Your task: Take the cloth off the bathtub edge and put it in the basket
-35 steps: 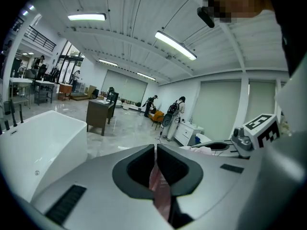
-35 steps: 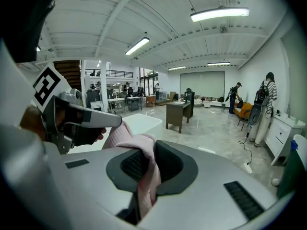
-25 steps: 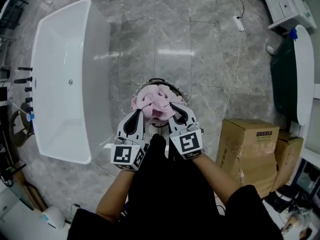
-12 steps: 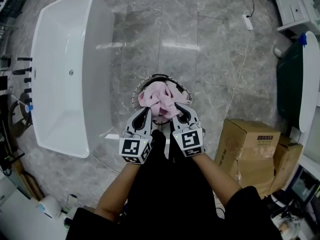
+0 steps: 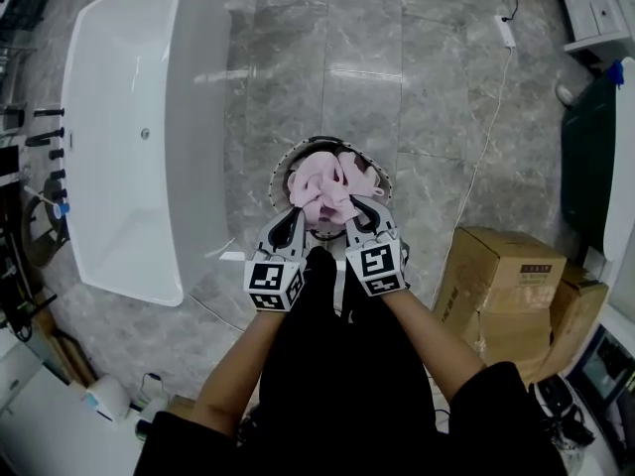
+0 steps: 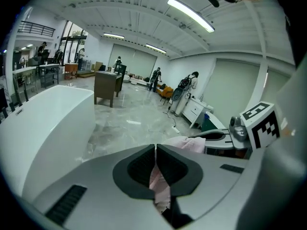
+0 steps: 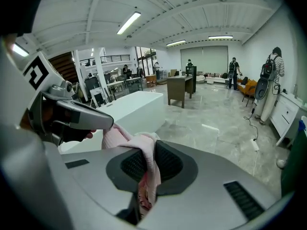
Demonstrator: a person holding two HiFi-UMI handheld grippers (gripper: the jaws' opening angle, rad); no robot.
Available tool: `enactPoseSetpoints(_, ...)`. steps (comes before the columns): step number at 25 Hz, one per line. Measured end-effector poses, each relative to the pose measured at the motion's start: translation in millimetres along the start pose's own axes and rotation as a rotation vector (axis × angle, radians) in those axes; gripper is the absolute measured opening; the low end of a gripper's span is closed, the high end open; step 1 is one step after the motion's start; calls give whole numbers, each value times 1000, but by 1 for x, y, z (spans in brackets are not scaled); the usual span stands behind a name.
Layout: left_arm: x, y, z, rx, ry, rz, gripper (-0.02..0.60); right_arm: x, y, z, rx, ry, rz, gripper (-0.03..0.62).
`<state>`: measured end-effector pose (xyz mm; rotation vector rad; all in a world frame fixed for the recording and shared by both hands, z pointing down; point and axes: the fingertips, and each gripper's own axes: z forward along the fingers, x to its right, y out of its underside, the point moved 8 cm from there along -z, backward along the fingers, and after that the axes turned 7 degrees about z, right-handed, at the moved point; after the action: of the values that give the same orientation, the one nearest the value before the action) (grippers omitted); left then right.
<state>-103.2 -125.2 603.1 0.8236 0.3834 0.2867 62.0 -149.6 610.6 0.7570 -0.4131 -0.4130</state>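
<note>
One pink cloth (image 5: 322, 188), bunched in a loose wad right over the mouth of one round basket (image 5: 282, 170) and well apart from the bathtub edge. Unclear whether resting on the basket rim or hanging just above it.

Pinched at its near left by the left tongs (image 5: 294, 216), jaws closed together on a thin fold of the pink fabric. Pinched at its near right by the right tongs (image 5: 355, 206), jaws clamped on a thicker fold draped over the pads. Two tongs in all, side by side, just near of the basket.

Beneath, a glossy grey marble-tile floor (image 5: 397, 87), streaked with bright reflections. To the left, one white freestanding bathtub (image 5: 139, 137). To the near right, cardboard boxes (image 5: 501, 276), at least two, touching each other. At the far right, one white power strip (image 5: 507, 31) on a long thin cable.

All around, a large open hall with a white ceiling, long strip lights (image 6: 189, 14) and several people (image 7: 232, 71) standing far off.
</note>
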Motion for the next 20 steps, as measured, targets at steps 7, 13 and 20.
enactPoseSetpoints(7,-14,22,26,-58,-19,-26,25,9,25,24,-95,4,33,41)
enactPoseSetpoints(13,-21,49,46,-128,-25,-53,25,20,54,47,-166,-8,29,41)
enactPoseSetpoints(20,-23,77,66,-182,1,-111,25,30,76,69,-246,-6,51,41)
